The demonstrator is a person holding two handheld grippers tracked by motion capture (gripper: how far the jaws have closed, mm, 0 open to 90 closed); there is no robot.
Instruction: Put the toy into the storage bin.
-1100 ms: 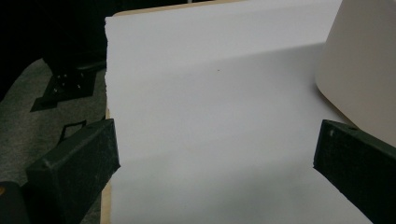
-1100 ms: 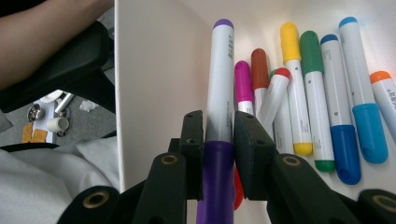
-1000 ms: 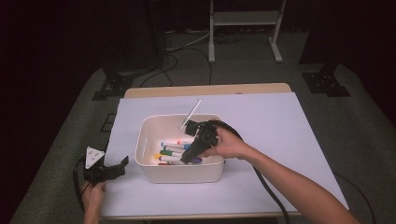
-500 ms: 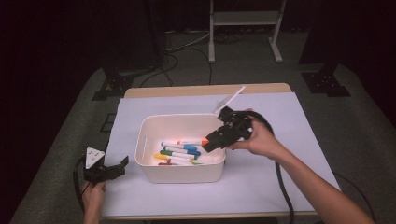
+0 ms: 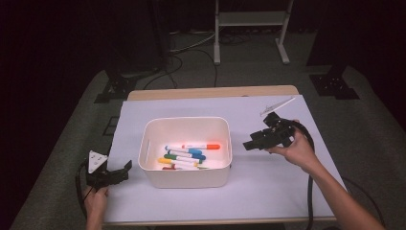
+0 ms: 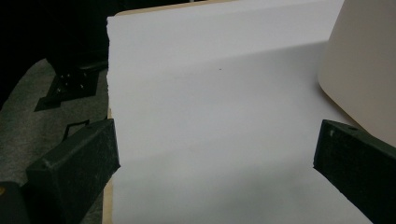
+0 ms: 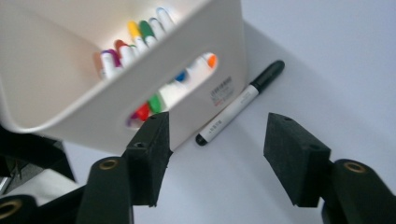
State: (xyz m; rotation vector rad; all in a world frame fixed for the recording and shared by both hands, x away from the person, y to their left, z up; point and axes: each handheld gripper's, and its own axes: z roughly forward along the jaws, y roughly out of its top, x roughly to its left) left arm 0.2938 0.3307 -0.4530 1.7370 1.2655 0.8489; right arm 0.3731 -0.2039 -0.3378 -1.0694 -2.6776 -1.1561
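Both jaws of the right gripper (image 7: pixel 215 154) stand apart above a black marker (image 7: pixel 240 102).

A white plastic bin (image 5: pixel 184 167) holds markers capped orange, green, blue, yellow and red (image 5: pixel 189 154). Beside it lies a white-barrelled marker with black cap (image 7: pixel 240 103) on white paper table cover (image 5: pixel 268 182).

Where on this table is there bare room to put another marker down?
Bare paper lies behind the bin toward the table's far edge, and left of it by the left tool. It is crowded right of the bin: a black marker lies against its wall, near the right tool.
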